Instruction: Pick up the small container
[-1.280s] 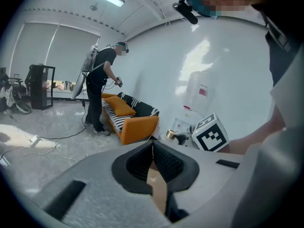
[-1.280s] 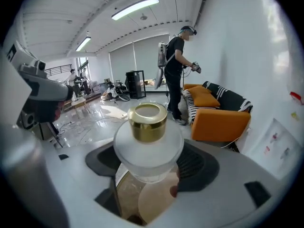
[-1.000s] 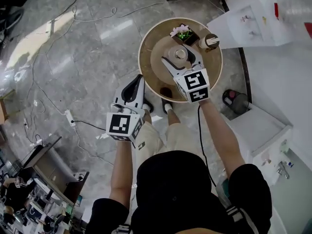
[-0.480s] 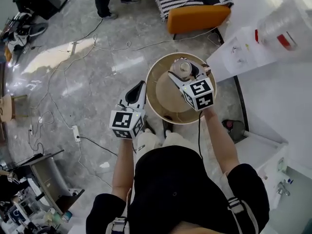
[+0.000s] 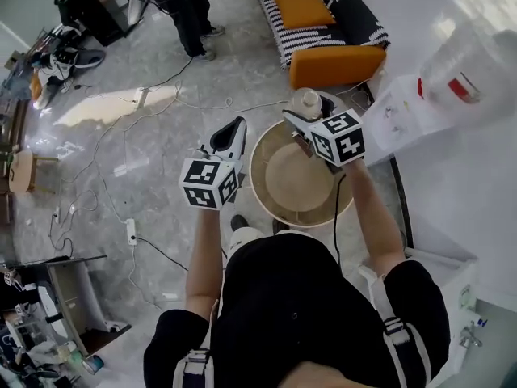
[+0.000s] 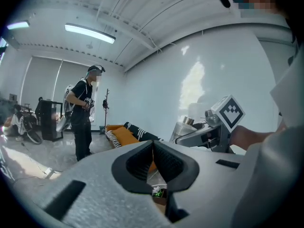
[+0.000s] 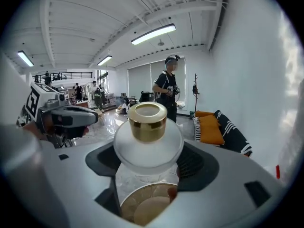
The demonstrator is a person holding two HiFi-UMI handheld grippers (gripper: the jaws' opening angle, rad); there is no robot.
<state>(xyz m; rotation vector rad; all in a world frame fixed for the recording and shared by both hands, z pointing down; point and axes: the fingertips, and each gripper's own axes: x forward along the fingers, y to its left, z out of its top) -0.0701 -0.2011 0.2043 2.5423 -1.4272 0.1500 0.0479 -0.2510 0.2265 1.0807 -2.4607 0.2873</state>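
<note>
We hold the small container point(image 7: 148, 144) up in the air with our right gripper point(image 5: 304, 113). The jaws pinch its round, milky body from both sides. Its gold lid point(image 7: 148, 121) is on, and we cannot see what is inside. The round table point(image 5: 295, 186) is below it, and the container does not touch it. Our left gripper point(image 6: 153, 148) has its jaws pressed together with nothing between them. Past them we see a little brown box point(image 6: 159, 194) with a plant in it.
</note>
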